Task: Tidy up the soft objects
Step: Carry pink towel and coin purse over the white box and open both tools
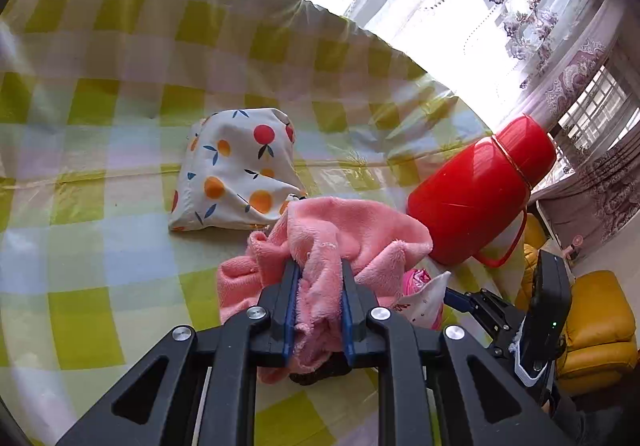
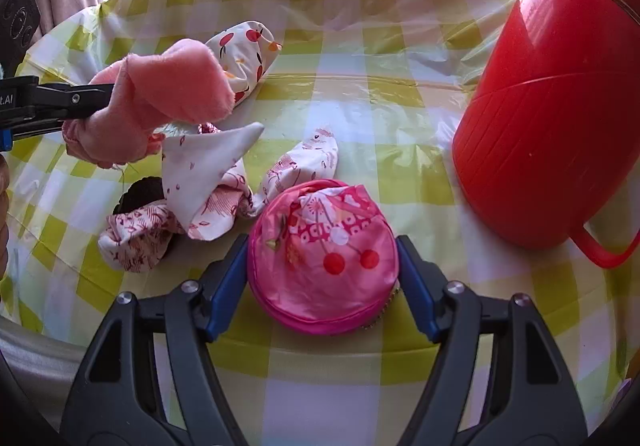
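now pink towel point(image 1: 320, 286) lengthwise between jaws

Red thermos jug point(image 1: 476, 189) on checked tablecloth point(image 1: 100, 165), floral curtains point(image 1: 532, 5), yellow armchair point(image 1: 600, 326) beyond.

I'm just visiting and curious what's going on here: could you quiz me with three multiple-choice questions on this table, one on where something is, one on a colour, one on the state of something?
1. Where is the round pink pouch?
A. between the right gripper's fingers
B. on top of the flask
C. under the fruit-print pouch

2. What colour is the flask?
A. blue
B. red
C. black

3. What is the left gripper doing?
A. standing wide open and empty
B. lying flat on the table
C. clamped on the fluffy pink cloth

Answers: 1 A, blue pads flank it; 2 B, glossy red body; 3 C, cloth is squeezed between its pads.
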The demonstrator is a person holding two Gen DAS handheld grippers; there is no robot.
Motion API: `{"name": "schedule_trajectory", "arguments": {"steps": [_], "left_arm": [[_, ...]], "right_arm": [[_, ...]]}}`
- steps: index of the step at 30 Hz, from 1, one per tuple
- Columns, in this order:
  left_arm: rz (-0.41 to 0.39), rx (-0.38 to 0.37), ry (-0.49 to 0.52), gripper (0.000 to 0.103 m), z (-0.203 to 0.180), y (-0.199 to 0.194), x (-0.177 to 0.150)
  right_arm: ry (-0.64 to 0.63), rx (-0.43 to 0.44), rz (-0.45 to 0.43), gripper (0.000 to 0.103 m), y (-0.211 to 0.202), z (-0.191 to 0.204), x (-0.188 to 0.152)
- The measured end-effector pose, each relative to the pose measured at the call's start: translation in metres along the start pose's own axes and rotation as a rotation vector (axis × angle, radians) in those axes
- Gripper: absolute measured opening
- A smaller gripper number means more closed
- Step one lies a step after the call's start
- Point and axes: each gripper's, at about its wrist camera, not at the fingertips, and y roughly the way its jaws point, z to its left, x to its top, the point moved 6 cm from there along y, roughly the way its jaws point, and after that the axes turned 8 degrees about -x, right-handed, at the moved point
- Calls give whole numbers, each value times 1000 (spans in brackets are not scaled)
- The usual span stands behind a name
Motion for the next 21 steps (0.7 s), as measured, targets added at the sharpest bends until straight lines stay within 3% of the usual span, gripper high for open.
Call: {"name": "schedule_trajectory", "arguments": {"steps": [9,14,21], "left_arm": [[-108,175,-155,18,33,-64,-37],[-154,263,-220,18,38,-107,-79],[-189,324,-321,18,30,-149,-149]], "right_arm": [[21,5,-8,74,-33,-9,-28],[31,16,-2,74,-56,-15,-52],[37,19,-10,74,-94,-21,-79]]}}
